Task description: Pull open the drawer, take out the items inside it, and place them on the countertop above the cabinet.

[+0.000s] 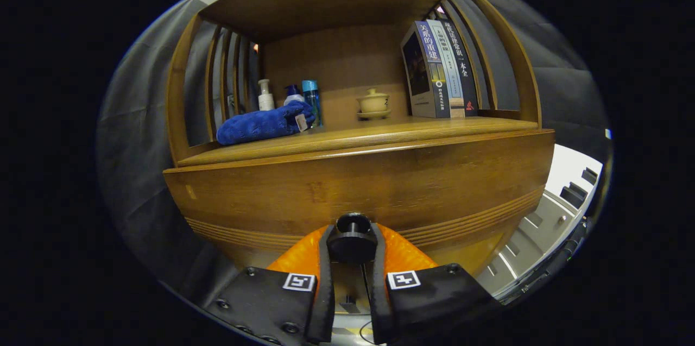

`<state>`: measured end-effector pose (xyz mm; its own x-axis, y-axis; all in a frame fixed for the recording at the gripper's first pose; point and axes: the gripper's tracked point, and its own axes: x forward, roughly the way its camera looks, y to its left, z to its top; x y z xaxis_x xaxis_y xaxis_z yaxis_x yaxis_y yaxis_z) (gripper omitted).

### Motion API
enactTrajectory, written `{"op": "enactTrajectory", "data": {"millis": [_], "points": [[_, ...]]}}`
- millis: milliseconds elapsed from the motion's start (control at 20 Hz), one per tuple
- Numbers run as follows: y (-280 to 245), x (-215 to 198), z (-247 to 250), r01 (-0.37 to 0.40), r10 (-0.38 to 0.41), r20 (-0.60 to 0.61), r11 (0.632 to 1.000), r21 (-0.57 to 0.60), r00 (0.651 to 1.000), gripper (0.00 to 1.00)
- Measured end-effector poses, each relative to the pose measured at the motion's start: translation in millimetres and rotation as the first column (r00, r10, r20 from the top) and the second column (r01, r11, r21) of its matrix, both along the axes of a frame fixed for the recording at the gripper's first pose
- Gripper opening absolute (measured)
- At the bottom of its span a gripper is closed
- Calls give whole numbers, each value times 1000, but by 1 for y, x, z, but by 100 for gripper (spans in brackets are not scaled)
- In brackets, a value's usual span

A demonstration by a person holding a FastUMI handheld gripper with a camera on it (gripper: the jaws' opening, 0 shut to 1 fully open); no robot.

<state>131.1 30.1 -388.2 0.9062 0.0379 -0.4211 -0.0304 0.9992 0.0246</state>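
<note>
A wooden drawer front (358,183) stands right ahead of me, with a round black knob (352,240) low at its middle. My gripper (352,245) is shut on that knob, one orange-backed finger (320,251) pressing each side. Above the drawer lies the wooden countertop (434,129). A blue cloth (263,123) rests on the countertop's left part. The drawer's inside is hidden.
On the countertop behind the cloth stand a white pump bottle (265,96), a blue-capped bottle (293,95) and a blue tube (311,99). A lidded tea bowl (373,103) sits mid-back, books (440,69) lean at the right. Slatted wooden sides flank the shelf.
</note>
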Motion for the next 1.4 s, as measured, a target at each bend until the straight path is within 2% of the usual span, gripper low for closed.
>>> {"op": "enactTrajectory", "data": {"millis": [200, 600, 900, 1200, 1400], "points": [[4, -36, 8, -31, 31, 0, 999, -9, 1000, 35], [4, -101, 23, -41, 41, -7, 999, 8, 999, 35], [5, -131, 30, -55, 55, -6, 998, -6, 998, 35], [2, -141, 18, -60, 60, -36, 998, -19, 998, 35], [6, -141, 19, -82, 81, -31, 996, -20, 996, 49]]}}
